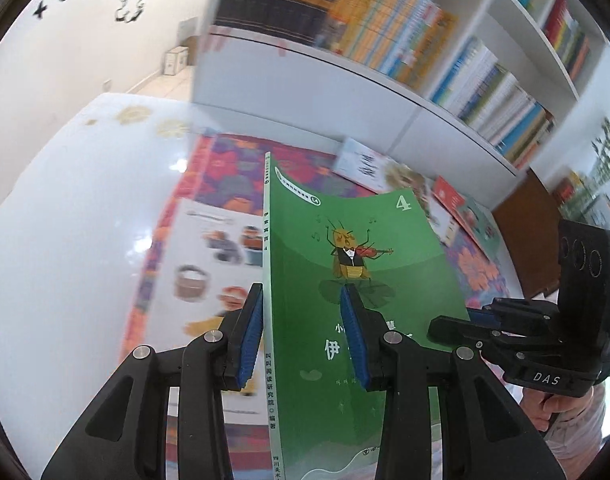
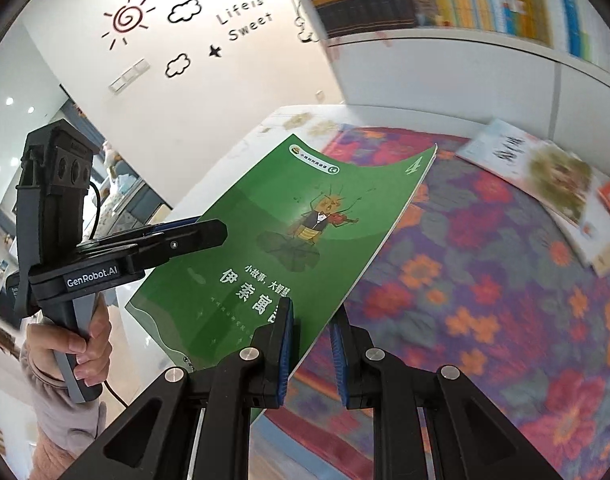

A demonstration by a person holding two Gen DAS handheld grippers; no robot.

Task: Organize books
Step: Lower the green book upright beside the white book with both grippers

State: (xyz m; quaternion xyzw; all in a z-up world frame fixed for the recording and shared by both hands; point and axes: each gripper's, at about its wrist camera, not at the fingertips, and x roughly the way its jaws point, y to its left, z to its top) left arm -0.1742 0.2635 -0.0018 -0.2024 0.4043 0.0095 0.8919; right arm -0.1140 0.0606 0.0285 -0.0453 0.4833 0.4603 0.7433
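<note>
Both grippers carry 1 green book [image 1: 345, 264] clear of the table [image 2: 485, 280]. The left gripper [image 1: 303, 336] clamps its spine edge, the right gripper [image 2: 311, 354] its open edge, jaws nearly closed, presumably steadying it for the far bookshelf [image 1: 445, 104].

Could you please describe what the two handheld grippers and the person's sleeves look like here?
Both are black plastic with silver pivot screws and blue ribbed pads. The left gripper reads "GenRobot.AI", has a grey handle, a black cable and a camera block with round lenses. The right gripper reads "DAS" and shows a green light. The sleeves are pale pink and fuzzy.
</note>
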